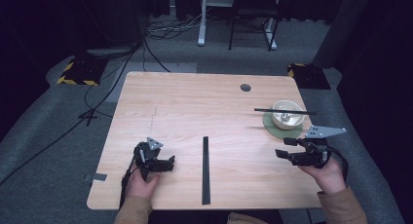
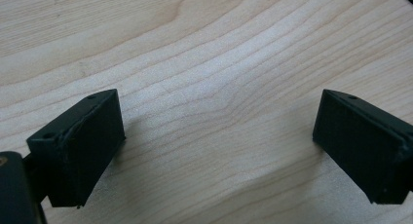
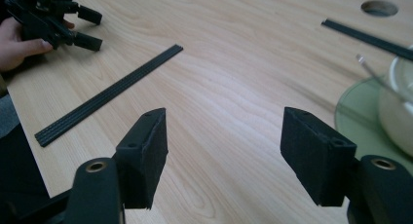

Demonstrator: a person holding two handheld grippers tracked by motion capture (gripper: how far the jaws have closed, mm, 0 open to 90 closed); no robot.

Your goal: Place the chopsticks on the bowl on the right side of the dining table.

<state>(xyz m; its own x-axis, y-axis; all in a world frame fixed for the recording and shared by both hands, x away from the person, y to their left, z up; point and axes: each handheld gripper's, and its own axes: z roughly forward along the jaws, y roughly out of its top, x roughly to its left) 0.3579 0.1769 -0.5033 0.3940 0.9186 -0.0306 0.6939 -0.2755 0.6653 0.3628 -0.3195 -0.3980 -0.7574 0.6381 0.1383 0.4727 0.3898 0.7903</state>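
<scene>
- Wooden table [image 1: 195, 102], both grippers low over it.
- Black strip [image 1: 206, 170] lies between the grippers, untouched.
- Bowl [image 1: 287, 118] on a green mat [image 1: 272, 129], just beyond the right gripper [image 1: 282, 147]; a black stick [image 1: 285, 110] bridges its rim (contents unclear).
- Right gripper: jaws apart, empty, aimed at the strip.
- Left gripper [image 2: 219, 136] (palm wrapped around it): jaws wide over bare wood.

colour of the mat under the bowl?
Green; the round mat under the cream bowl shows best in the high view.
</scene>
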